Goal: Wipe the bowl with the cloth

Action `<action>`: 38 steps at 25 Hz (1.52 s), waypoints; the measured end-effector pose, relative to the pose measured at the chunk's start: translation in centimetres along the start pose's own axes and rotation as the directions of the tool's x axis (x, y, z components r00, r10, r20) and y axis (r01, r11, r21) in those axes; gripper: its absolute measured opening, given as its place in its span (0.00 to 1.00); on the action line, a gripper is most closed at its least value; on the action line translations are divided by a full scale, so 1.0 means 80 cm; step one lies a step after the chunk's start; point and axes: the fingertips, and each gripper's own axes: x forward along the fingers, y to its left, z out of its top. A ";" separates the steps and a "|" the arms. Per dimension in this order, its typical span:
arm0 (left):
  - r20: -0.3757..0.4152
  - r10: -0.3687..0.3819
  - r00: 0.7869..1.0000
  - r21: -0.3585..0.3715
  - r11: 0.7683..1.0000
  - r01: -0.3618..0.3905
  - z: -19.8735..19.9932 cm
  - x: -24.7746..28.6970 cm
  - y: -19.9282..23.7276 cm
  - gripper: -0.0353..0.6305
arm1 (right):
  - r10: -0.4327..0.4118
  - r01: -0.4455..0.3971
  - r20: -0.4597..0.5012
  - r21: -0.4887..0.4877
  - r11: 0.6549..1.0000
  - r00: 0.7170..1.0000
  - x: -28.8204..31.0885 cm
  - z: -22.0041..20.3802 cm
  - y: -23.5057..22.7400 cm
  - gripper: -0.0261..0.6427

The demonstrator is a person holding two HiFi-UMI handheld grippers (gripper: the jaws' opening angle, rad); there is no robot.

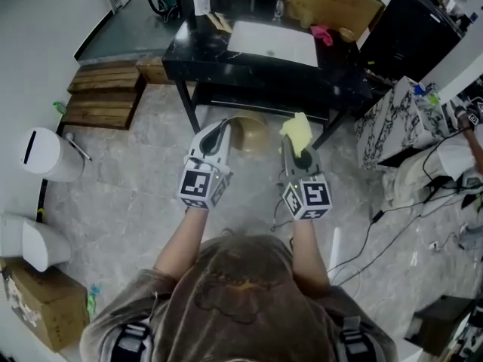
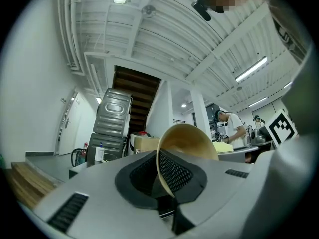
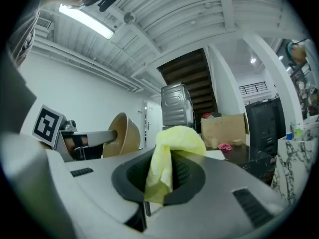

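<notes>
My left gripper (image 1: pixel 223 132) is shut on the rim of a tan bowl (image 1: pixel 249 133), held in the air in front of the black table. In the left gripper view the bowl (image 2: pixel 185 141) stands on edge between the jaws, its rim pinched. My right gripper (image 1: pixel 296 151) is shut on a yellow cloth (image 1: pixel 297 131), bunched up just right of the bowl. In the right gripper view the cloth (image 3: pixel 167 156) sticks up from the jaws, and the bowl (image 3: pixel 123 133) shows to the left, apart from it.
A black table (image 1: pixel 196 59) stands ahead with a white board (image 1: pixel 273 42), a white bottle (image 1: pixel 201 2) and a pink item (image 1: pixel 321 34). Wooden pallets (image 1: pixel 102 93) lie at left, a marbled box (image 1: pixel 392 123) and cables (image 1: pixel 392 202) at right.
</notes>
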 end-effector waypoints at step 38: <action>-0.046 0.006 0.999 -0.046 0.999 -0.008 -0.054 0.261 0.101 0.08 | -0.003 0.003 -0.002 0.034 0.999 1.000 0.237 0.002 -0.152 0.07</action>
